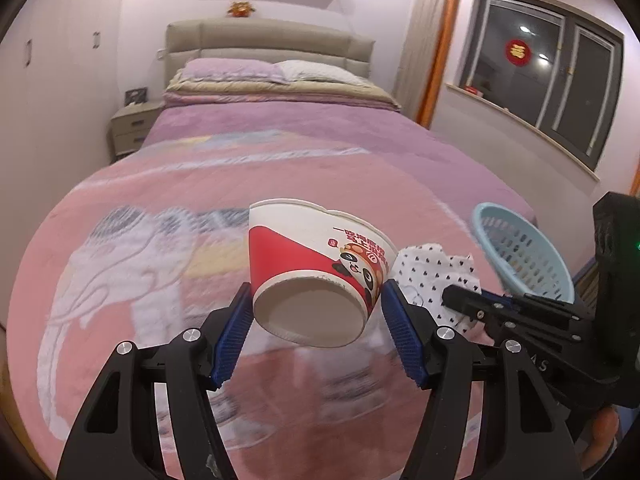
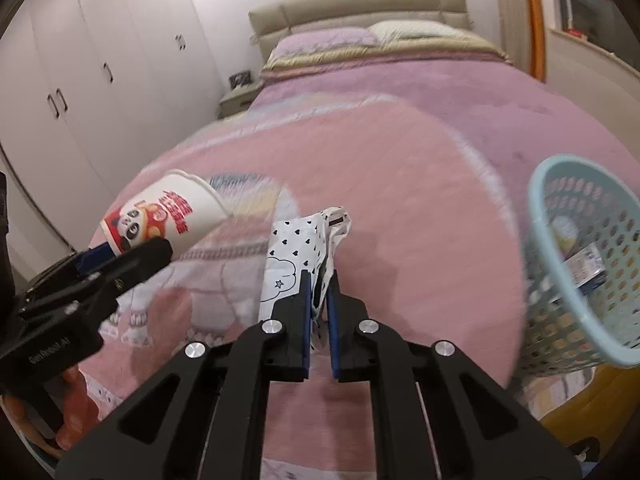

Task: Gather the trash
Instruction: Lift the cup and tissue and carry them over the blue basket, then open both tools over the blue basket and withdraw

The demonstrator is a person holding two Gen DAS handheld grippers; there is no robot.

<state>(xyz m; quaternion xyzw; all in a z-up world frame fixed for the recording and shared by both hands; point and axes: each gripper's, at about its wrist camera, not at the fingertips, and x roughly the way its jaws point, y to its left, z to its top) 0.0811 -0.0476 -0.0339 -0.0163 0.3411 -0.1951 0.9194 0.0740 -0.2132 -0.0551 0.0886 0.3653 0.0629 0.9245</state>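
The left gripper (image 1: 316, 308) clamps one red-and-white paper cup (image 1: 316, 268) between its blue pads (image 1: 234, 336), the cup tipped so its base faces the camera and its mouth points toward the bed (image 1: 280, 168). The right gripper (image 2: 319, 292) has its jaws pressed nearly together on one white wrapper with small black hearts (image 2: 296, 248), the crumpled sheet standing up out of the pinch. Each view shows the other tool from the side: the left wrist view has the right gripper (image 1: 464, 300) reaching in from the right edge with the wrapper (image 1: 436, 276) just beside the cup, while the right wrist view has the left gripper (image 2: 132, 254) entering from the left with the cup (image 2: 168, 212) lifted over the pink bedspread. Only the right wrist view looks into the one pale blue perforated basket (image 2: 540, 240), lying tilted at the bed's right edge, where some packaging shows inside; what it is I cannot make out. In the left wrist view the basket (image 1: 492, 216) is partly covered by the right gripper and its contents cannot be seen. The left wrist view alone shows a dark window (image 1: 548, 76); the right wrist view alone shows white wardrobe doors (image 2: 96, 64). Two pillows (image 1: 272, 70) lie at the headboard. Much of the bedspread pattern is blurred in both views, and orange fingers (image 2: 76, 404) of a hand are cut off at the lower left.
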